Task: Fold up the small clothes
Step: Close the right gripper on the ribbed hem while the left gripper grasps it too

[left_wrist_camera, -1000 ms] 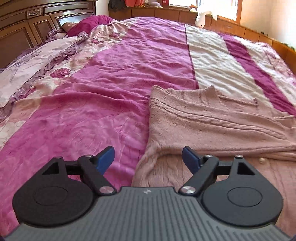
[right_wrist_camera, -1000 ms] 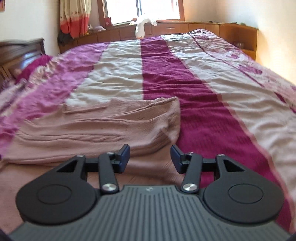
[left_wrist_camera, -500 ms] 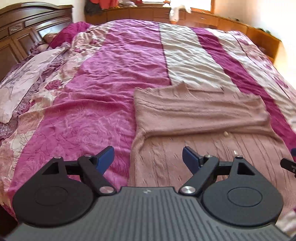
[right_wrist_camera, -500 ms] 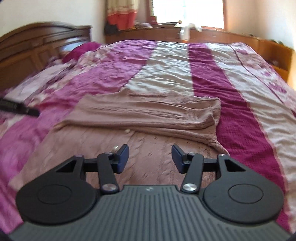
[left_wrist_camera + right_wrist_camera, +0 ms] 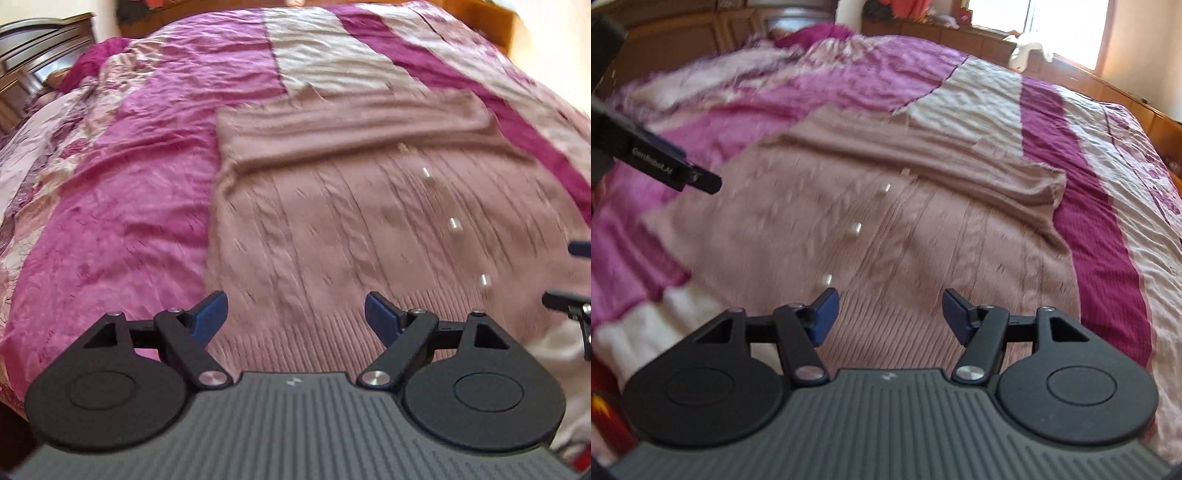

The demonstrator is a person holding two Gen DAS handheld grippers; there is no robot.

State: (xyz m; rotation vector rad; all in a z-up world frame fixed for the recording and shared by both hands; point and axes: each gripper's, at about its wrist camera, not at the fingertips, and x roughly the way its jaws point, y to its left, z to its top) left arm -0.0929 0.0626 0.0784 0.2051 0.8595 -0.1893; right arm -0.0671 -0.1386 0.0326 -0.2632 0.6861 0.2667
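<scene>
A dusty-pink knit cardigan with a row of pale buttons lies flat on the bed, its sleeves folded across the top. It also shows in the right wrist view. My left gripper is open and empty, above the cardigan's lower left hem. My right gripper is open and empty, above the lower hem right of the buttons. The left gripper's fingers show at the left in the right wrist view. The right gripper's fingertips show at the right edge in the left wrist view.
The bed is covered by a magenta, cream and floral quilt. A dark wooden headboard stands at the far left. Wooden cabinets and a bright window line the far side. The bed's near edge lies just below the hem.
Both grippers have pulled back toward the cardigan's lower hem and tilted down, so more of the buttoned front shows. Both stayed open. The cardigan has not moved.
</scene>
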